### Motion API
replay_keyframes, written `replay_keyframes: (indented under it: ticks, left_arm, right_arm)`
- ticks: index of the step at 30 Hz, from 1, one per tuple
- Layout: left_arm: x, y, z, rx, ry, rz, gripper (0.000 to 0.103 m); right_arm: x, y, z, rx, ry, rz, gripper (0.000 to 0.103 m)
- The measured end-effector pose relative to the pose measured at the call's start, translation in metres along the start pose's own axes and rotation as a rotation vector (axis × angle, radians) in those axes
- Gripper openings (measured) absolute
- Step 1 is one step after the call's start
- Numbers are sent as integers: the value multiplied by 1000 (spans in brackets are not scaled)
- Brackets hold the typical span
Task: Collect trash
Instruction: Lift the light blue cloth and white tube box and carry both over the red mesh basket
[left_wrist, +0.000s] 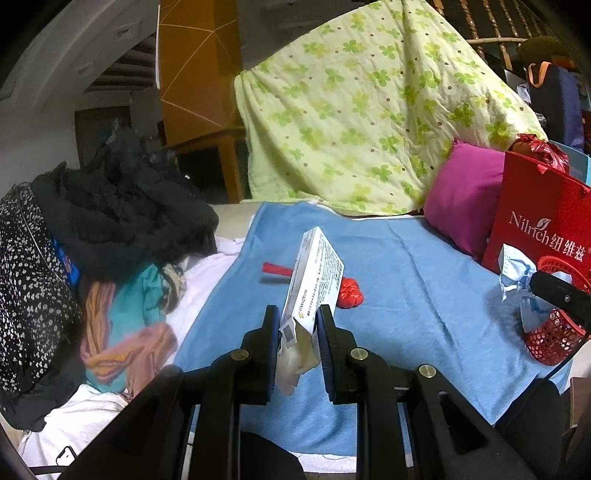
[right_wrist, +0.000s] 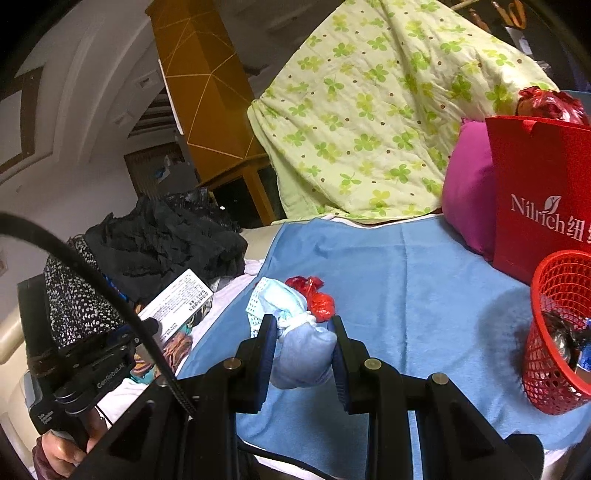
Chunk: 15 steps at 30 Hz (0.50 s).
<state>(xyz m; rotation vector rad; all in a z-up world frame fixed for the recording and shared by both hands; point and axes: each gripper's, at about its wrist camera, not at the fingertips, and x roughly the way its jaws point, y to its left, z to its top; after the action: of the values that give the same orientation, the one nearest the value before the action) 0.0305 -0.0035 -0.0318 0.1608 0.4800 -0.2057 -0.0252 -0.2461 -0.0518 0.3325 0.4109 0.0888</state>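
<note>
our left gripper (left_wrist: 297, 325) is clamped on a white box (left_wrist: 314, 280), up off the blue towel (left_wrist: 424, 266). the box looks light and stiff, but we think it could squash, so we hold it near its open end. our right gripper (right_wrist: 303, 332) is clamped on a soft blue bundle (right_wrist: 303, 350) that looks like tied cloth or tissue. it seems squishy and easy to hold in the middle. a crumpled red wrapper (left_wrist: 349, 291) lies on the towel. the red basket (right_wrist: 554, 332) stands to the right, near a red bag (right_wrist: 535, 192). a pile of clothes (left_wrist: 110, 221) sits on the left, a green blanket (left_wrist: 369, 110) behind.
</note>
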Motion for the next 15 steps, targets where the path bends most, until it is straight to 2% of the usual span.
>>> replay_keyframes:
  ticks: [15]
  left_arm:
    - [-20,-25,13,44,-43,-23,22]
  right_arm:
    - [-27,-20,7,52,-68,-5,30]
